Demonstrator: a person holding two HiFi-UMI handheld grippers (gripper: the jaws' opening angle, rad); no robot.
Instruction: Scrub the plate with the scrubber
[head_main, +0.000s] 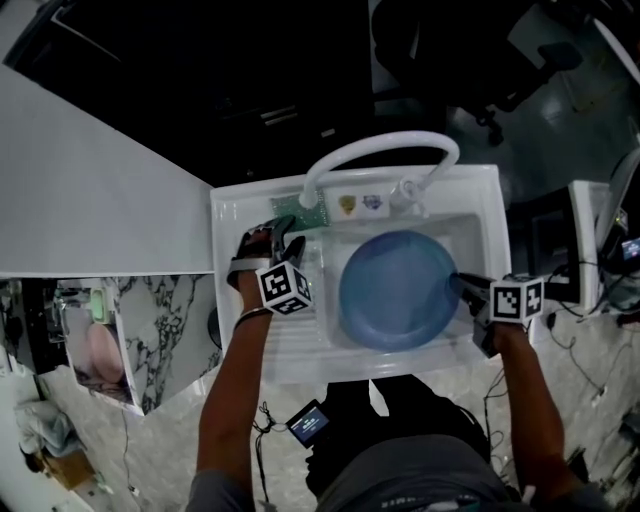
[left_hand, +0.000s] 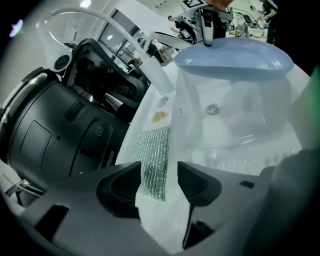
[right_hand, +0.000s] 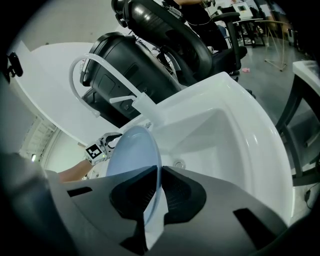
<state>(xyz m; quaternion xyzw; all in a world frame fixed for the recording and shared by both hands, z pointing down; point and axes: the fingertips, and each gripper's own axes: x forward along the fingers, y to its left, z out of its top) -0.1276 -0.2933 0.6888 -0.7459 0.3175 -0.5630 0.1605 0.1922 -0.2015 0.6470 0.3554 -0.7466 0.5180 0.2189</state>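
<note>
A round blue plate (head_main: 395, 290) stands tilted in the basin of a white sink (head_main: 490, 200). My right gripper (head_main: 462, 285) is shut on the plate's right rim, which passes edge-on between its jaws (right_hand: 159, 190). The plate (right_hand: 131, 152) rises to the left of them. A green glittery scrubber (head_main: 300, 215) lies flat on the sink's back-left ledge. My left gripper (head_main: 272, 238) hovers just over it, open. In the left gripper view the scrubber (left_hand: 154, 160) has its near end between the spread jaws (left_hand: 157, 182), and no pad presses on it. The plate (left_hand: 235, 52) shows beyond.
A white arched faucet (head_main: 380, 150) spans the back of the sink, with two small stickers (head_main: 360, 204) on the ledge below it. The drain (left_hand: 213, 108) sits in the basin floor. A white tabletop (head_main: 90, 190) lies left. A dark office chair (right_hand: 150, 45) stands behind the sink.
</note>
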